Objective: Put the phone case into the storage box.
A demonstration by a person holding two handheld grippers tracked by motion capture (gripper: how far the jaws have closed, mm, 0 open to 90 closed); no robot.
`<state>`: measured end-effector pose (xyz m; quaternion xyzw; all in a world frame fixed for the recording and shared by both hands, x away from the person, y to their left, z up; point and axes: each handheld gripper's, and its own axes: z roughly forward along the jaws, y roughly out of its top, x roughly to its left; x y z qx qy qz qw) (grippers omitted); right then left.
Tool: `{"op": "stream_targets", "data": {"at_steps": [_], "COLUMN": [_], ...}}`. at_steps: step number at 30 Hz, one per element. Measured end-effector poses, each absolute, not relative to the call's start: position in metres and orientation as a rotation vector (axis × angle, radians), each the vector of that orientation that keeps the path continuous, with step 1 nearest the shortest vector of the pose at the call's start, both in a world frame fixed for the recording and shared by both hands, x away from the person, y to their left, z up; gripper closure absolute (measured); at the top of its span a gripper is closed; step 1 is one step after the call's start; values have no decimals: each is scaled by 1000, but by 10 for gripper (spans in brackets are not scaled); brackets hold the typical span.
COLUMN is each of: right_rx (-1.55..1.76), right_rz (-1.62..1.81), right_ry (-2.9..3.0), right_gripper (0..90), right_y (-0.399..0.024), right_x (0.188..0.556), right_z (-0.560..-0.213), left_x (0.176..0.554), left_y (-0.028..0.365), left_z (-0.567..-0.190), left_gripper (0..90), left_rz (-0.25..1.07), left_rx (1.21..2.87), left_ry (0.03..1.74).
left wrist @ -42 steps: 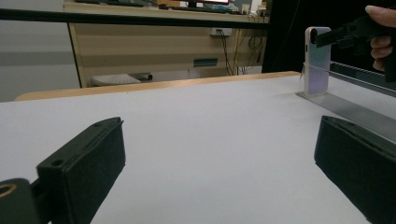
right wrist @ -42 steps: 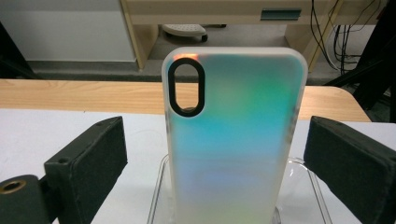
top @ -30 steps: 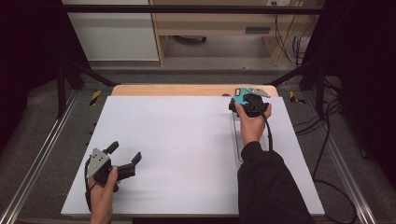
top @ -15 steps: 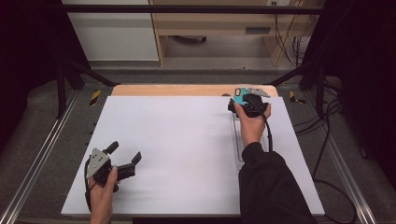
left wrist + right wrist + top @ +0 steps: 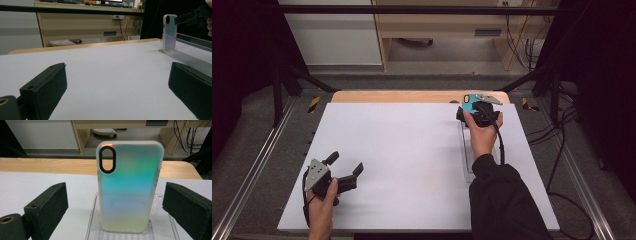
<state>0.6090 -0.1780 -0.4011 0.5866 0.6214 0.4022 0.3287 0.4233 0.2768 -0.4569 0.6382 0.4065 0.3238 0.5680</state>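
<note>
The right gripper [image 5: 473, 111], held in the person's right hand [image 5: 482, 135] at the far right part of the white table [image 5: 412, 165], has its two black jaws spread wide, and nothing is clamped between them. In the right gripper view the phone case [image 5: 130, 186] stands upright straight ahead of that gripper, in the gap between the jaws, with clear space on both sides: the left jaw is well off its left edge and the right jaw sits just beside its right edge without touching. The case is translucent with a blue-green to yellow sheen and a black oval camera opening at its upper left. Its foot rests in the near end of a clear plastic rack [image 5: 160, 230], a long ribbed tray that in the high view runs back from the gripper under the person's wrist and dark sleeve [image 5: 507, 205]. Beyond the case lies the bare wooden edge of the table [image 5: 50, 166], then the floor and a pale cabinet. The left gripper [image 5: 346, 171], in the left hand [image 5: 323, 205], rests low on the near left part of the table, well apart from the right one, its jaws likewise parted wide and empty. From it, the case [image 5: 170, 32] shows far off to the right, upright on the rack, with the right gripper's jaw tips beside its top.
</note>
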Motion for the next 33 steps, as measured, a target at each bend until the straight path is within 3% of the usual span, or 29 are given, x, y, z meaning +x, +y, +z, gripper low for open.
{"op": "stream_targets", "data": {"at_steps": [21,33], "right_rx": [1530,1492], "right_rz": [1106,1166], "right_ry": [1674,1708], "right_gripper": [67,68], "right_y": [-180,-183], "right_x": [590,577], "right_z": [-381,-372], "left_x": [423,424], "left_y": [280,297], "left_z": [-457,-453], "left_gripper": [11,11], "left_rz": [754,818], "left_rx": [1487,1519], "left_ry": [961,969]}}
